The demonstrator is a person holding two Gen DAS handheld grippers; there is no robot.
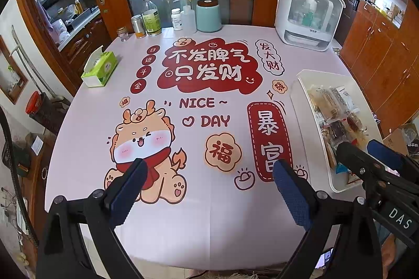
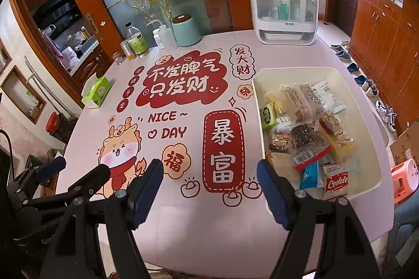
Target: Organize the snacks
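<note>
A white bin (image 2: pixel 293 70) stands on the right side of the table and holds several packaged snacks. Among them are a Cookie packet (image 2: pixel 336 182), a green packet (image 2: pixel 267 115) and a blue packet (image 2: pixel 309 174). My right gripper (image 2: pixel 209 166) hangs open over the printed tablecloth just left of the bin's near corner, with nothing between its fingers. My left gripper (image 1: pixel 209 169) is also open and empty, over the cartoon dragon print. In the left wrist view the bin (image 1: pixel 299 98) and its snacks (image 1: pixel 332 106) lie at the right, partly hidden by the right gripper (image 1: pixel 364 148).
At the table's far edge stand bottles (image 2: pixel 137 42), a teal canister (image 2: pixel 186 30) and a white countertop appliance (image 2: pixel 284 6). A green tissue box (image 2: pixel 97 91) lies at the left edge. Wooden cabinets (image 2: pixel 379 38), shoes and a pink stool (image 2: pixel 404 178) are on the right.
</note>
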